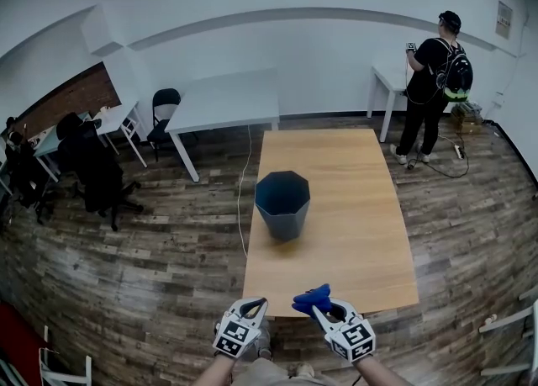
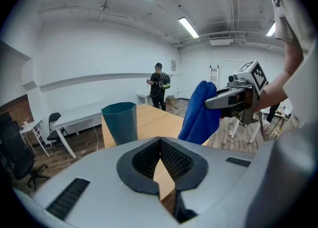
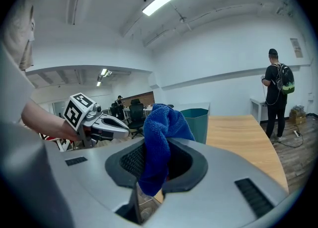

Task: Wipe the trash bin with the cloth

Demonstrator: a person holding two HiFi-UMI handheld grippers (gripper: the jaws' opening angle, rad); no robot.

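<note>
A dark teal trash bin (image 1: 282,203) stands upright near the middle-left of the wooden table (image 1: 361,233); it also shows in the left gripper view as the bin (image 2: 120,121) and in the right gripper view as the bin (image 3: 197,123). My right gripper (image 1: 318,306) hovers just off the table's near edge, shut on a blue cloth (image 1: 312,299) that bunches up between its jaws, the cloth (image 3: 160,145). My left gripper (image 1: 255,305) is beside it, shut and empty (image 2: 160,156). The cloth (image 2: 200,114) hangs from the right gripper in the left gripper view.
A person with a backpack (image 1: 435,81) stands at a white desk (image 1: 388,77) at the back right. A long white table (image 1: 225,100) and a chair (image 1: 164,115) sit behind the wooden table; office chairs (image 1: 97,174) crowd the left. A cable (image 1: 242,199) runs along the floor.
</note>
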